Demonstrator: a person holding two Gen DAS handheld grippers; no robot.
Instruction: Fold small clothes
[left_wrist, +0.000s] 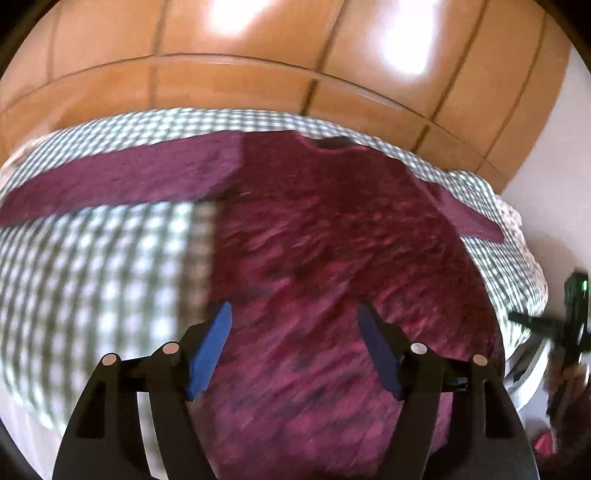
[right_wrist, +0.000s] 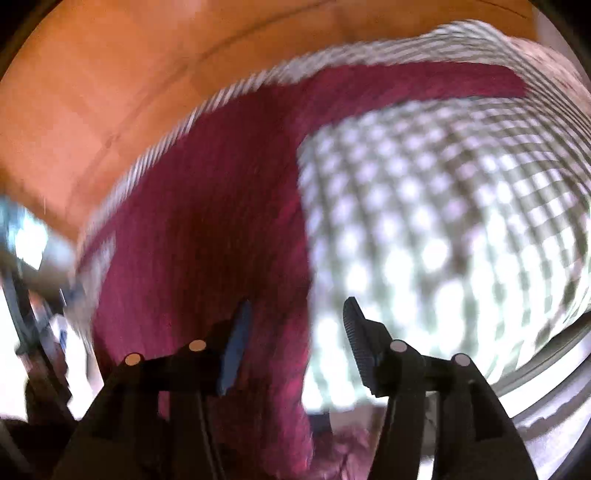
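Both grippers, left gripper (left_wrist: 295, 350) and right gripper (right_wrist: 295, 347), spread, empty: pinch the maroon sweater (left_wrist: 332, 240) hem corners evenly, then fold toward the collar.

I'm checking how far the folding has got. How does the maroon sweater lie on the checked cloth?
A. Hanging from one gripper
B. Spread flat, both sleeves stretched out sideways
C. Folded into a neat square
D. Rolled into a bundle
B: the sweater lies flat on the checked cloth, one sleeve out to each side, unfolded.
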